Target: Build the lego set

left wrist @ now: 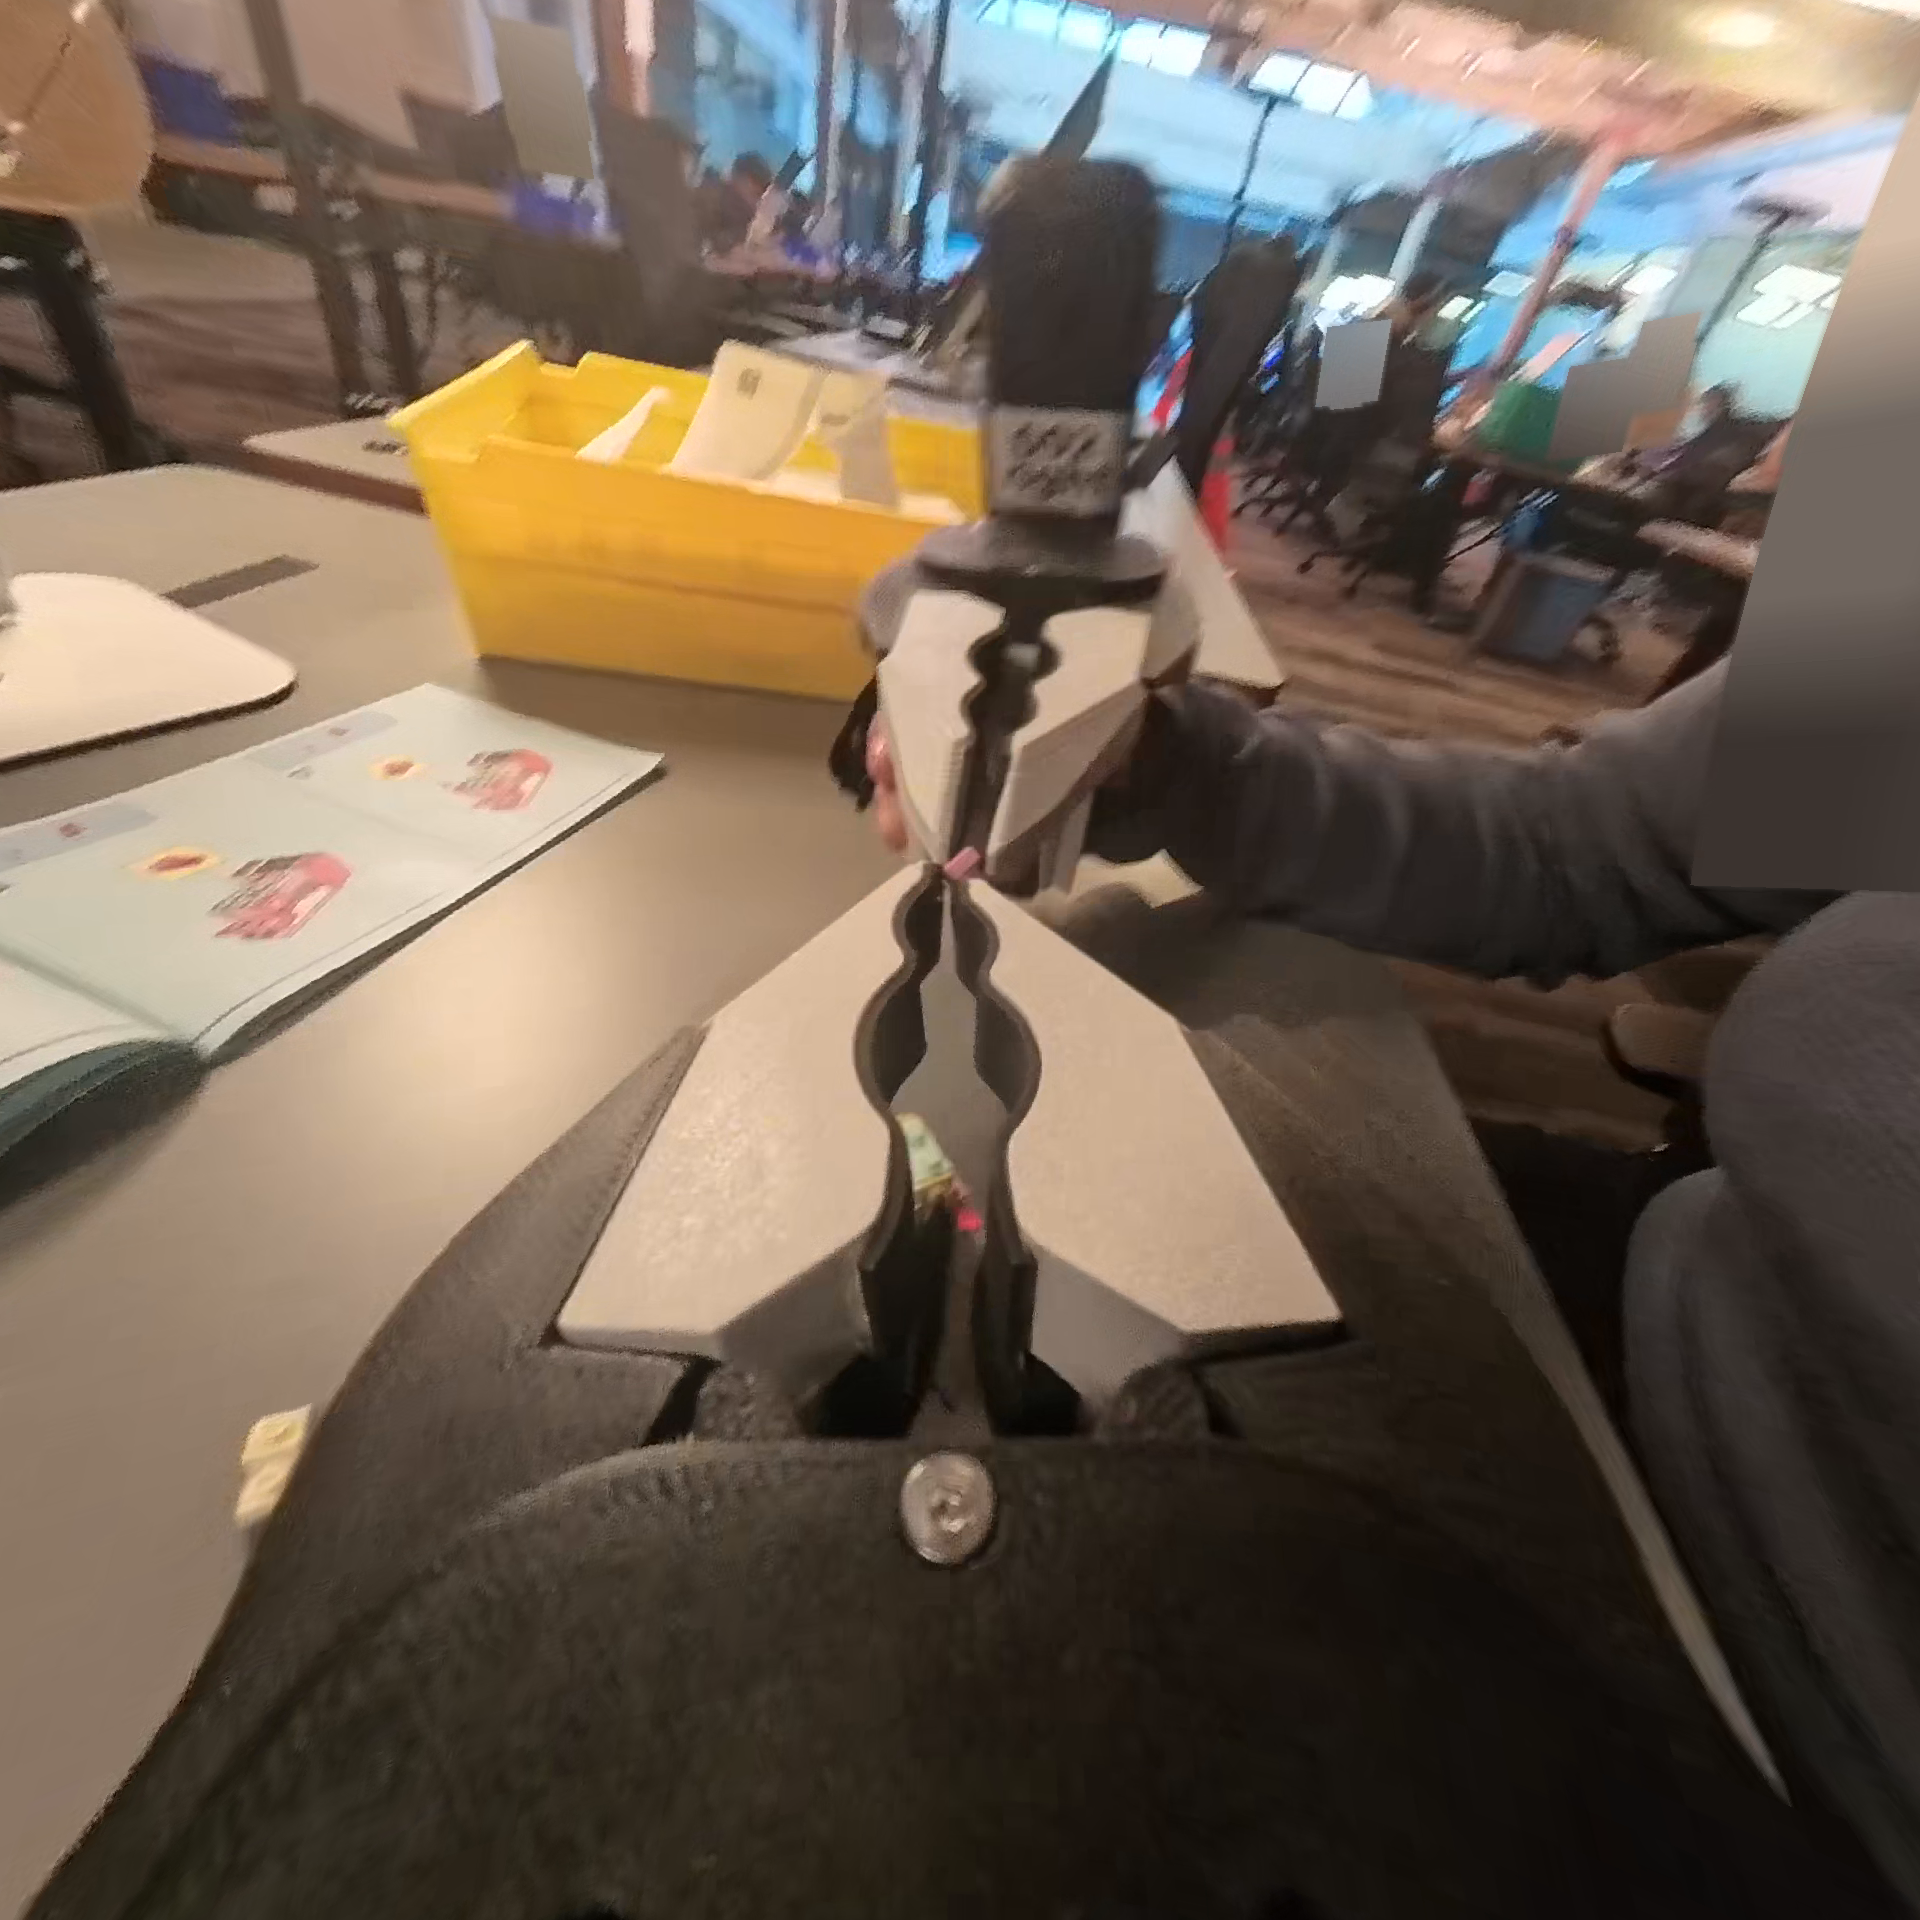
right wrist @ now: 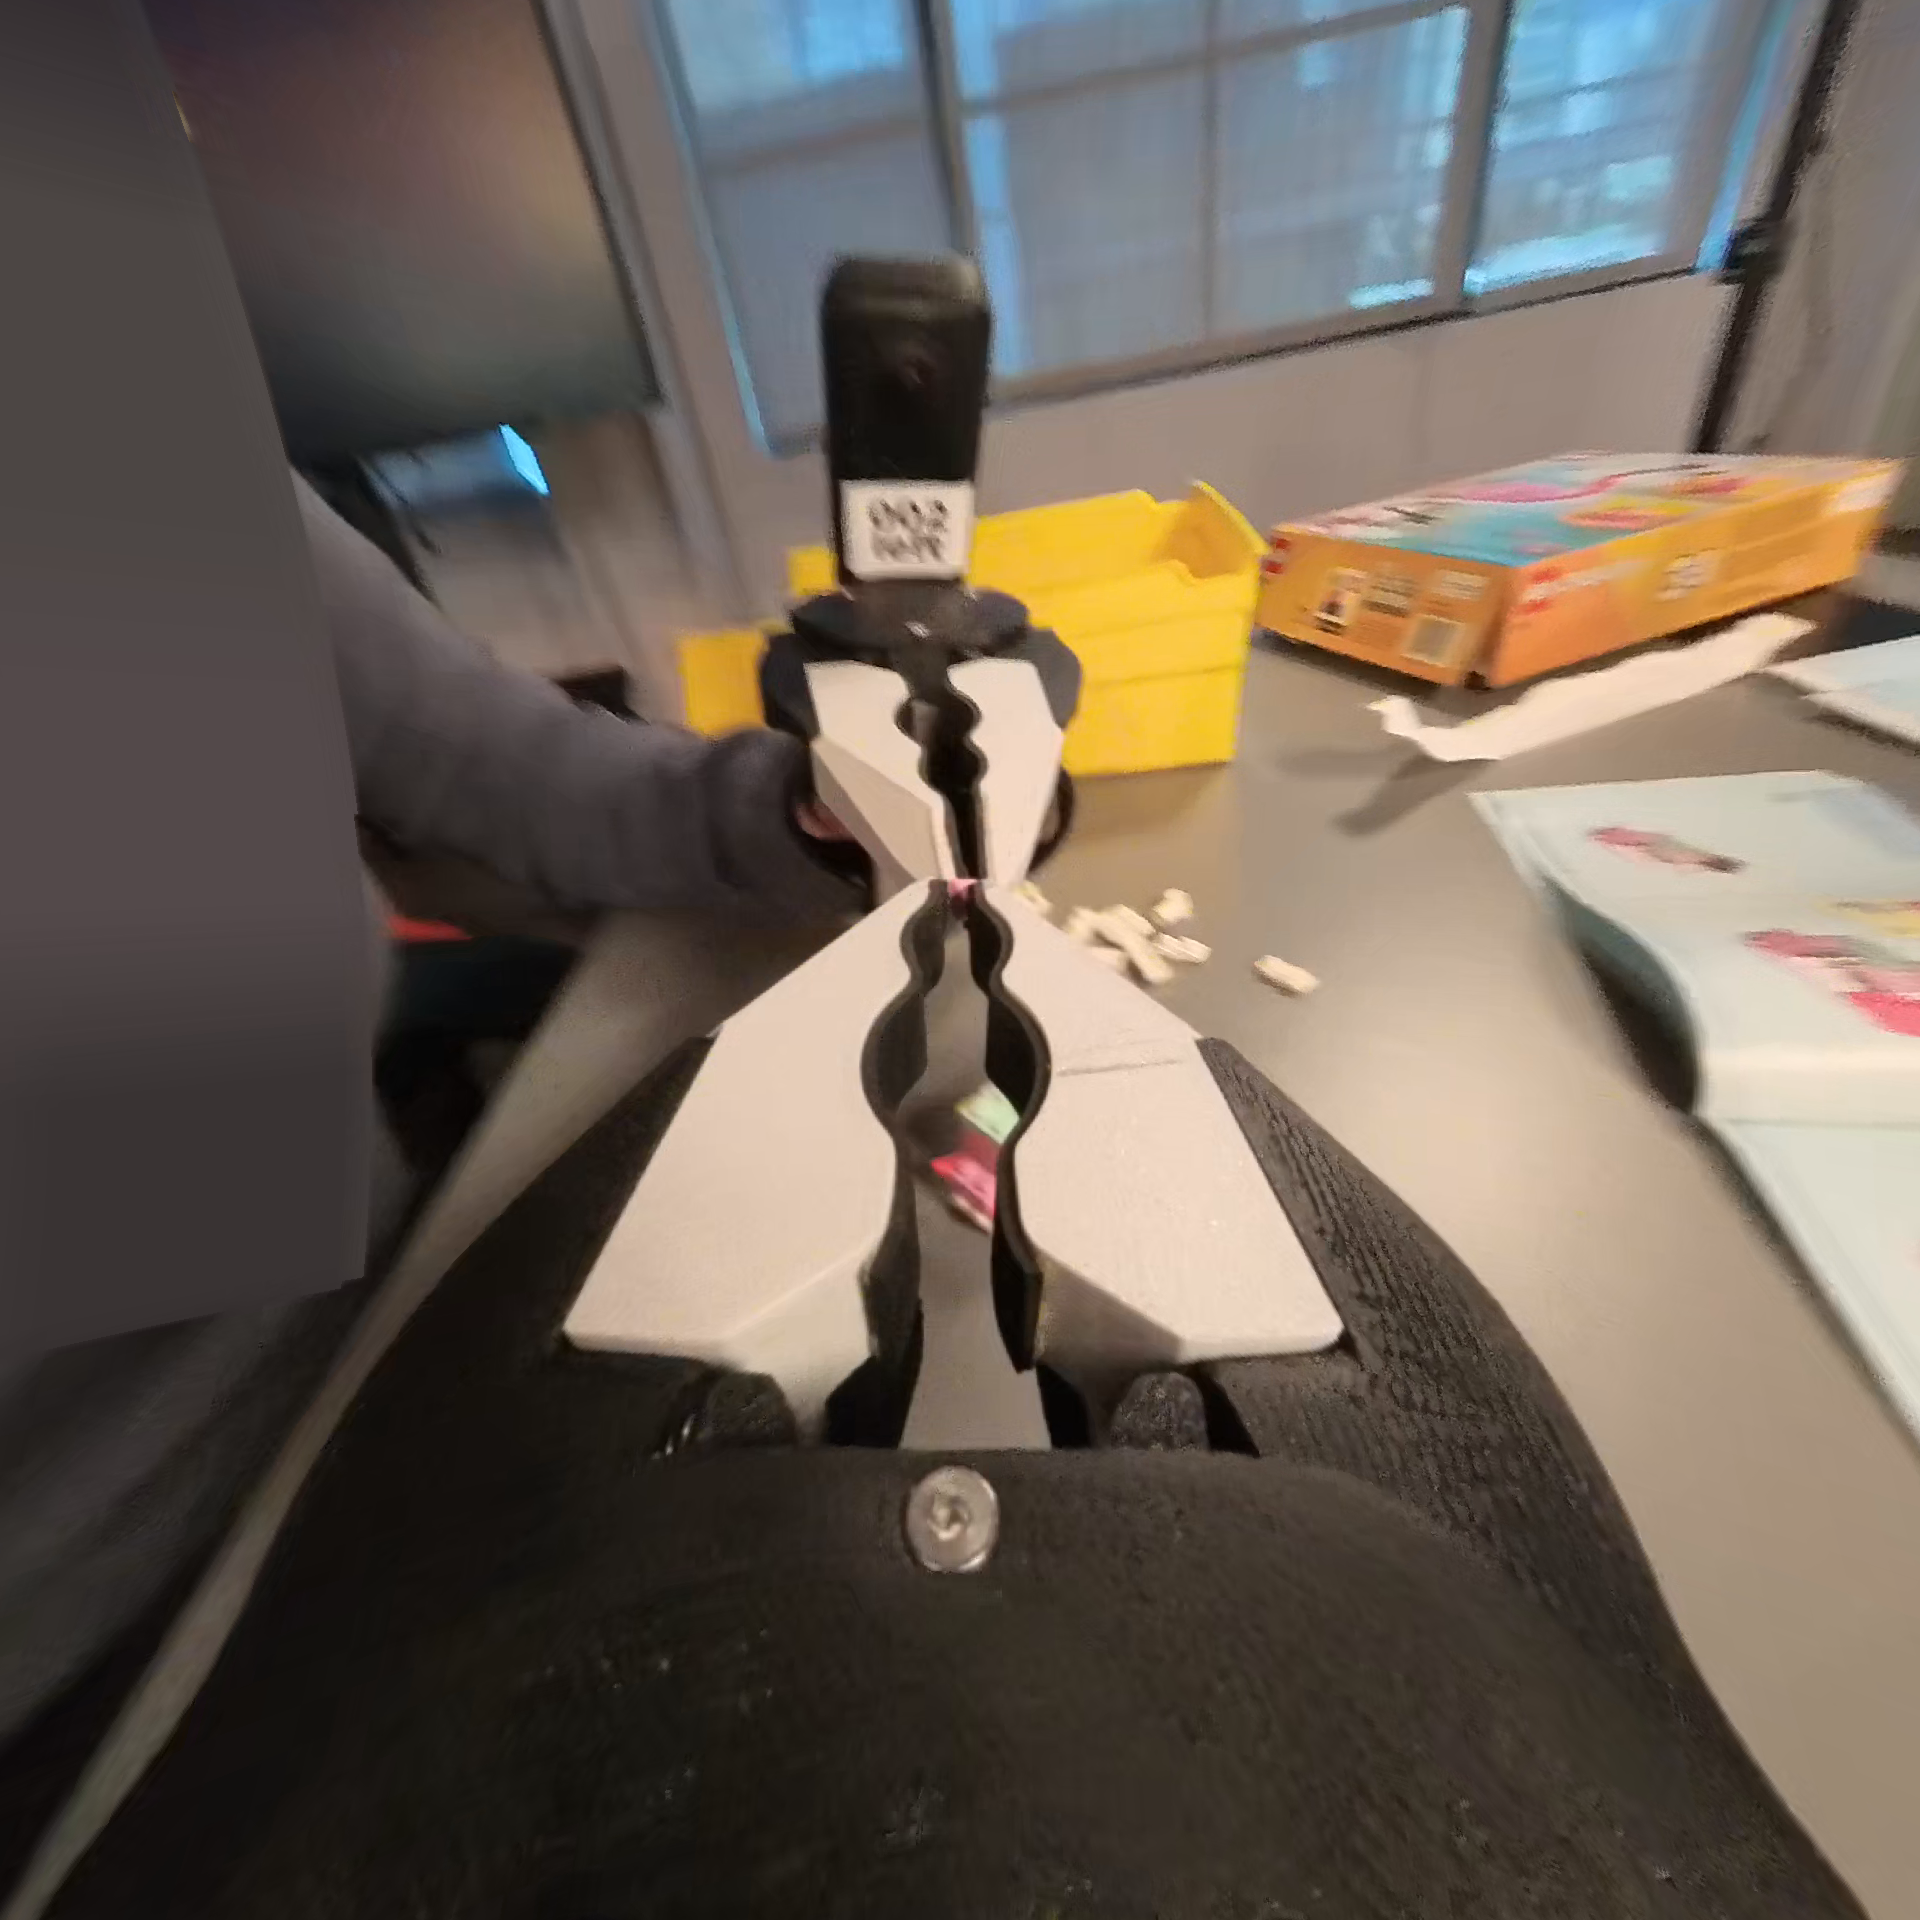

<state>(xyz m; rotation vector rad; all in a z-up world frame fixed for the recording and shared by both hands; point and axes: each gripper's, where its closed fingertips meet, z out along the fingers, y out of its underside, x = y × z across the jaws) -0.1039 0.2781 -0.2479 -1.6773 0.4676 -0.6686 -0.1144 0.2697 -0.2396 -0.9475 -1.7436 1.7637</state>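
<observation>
Pinching pink piece (left wrist: pixel 961 860): both hand-held grippers, tip-to-tip, closed.

I see my two grippers held tip to tip above the near edge of a grey table (right wrist: pixel 1351 1039). A tiny pink piece (left wrist: pixel 961 861) sits right where the tips meet. My left gripper (left wrist: pixel 943 881) has its grey fingers closed, the tips pinched together at the piece. My right gripper (right wrist: pixel 958 891) is closed too, with the same pink piece showing between its fingertips. The piece is too small and blurred for me to tell its shape.
</observation>
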